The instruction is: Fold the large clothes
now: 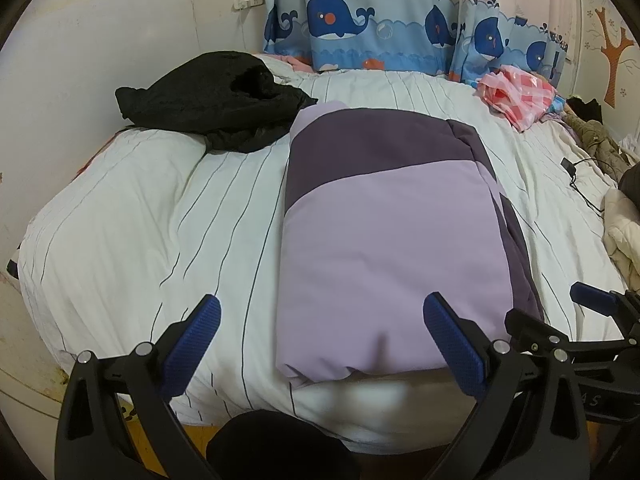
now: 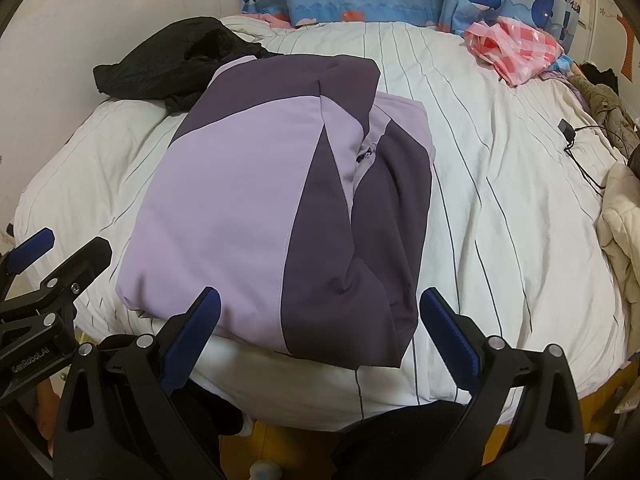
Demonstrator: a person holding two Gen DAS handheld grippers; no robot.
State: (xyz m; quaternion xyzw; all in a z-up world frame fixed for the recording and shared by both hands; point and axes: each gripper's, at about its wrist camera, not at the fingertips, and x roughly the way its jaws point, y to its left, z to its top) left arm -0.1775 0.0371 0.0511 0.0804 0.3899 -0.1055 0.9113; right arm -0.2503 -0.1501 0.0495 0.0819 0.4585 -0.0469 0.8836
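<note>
A lilac and dark purple jacket (image 1: 384, 232) lies folded into a thick rectangle on the white striped bed (image 1: 140, 220); in the right wrist view the same jacket (image 2: 256, 208) shows its folded layers and a zip on its right side. My left gripper (image 1: 322, 308) is open just above the jacket's near edge, its right finger over the lilac cloth, nothing held. My right gripper (image 2: 320, 300) is open too, over the near edge of the jacket, empty. Each gripper shows at the edge of the other's view.
A crumpled black garment (image 1: 208, 96) lies at the back left, touching the jacket's far corner. A pink checked plastic bag (image 1: 516, 94) sits at the back right. A black cable and plug (image 1: 572, 172) and more clothes lie along the right edge. Whale-print curtains (image 1: 360, 20) hang behind.
</note>
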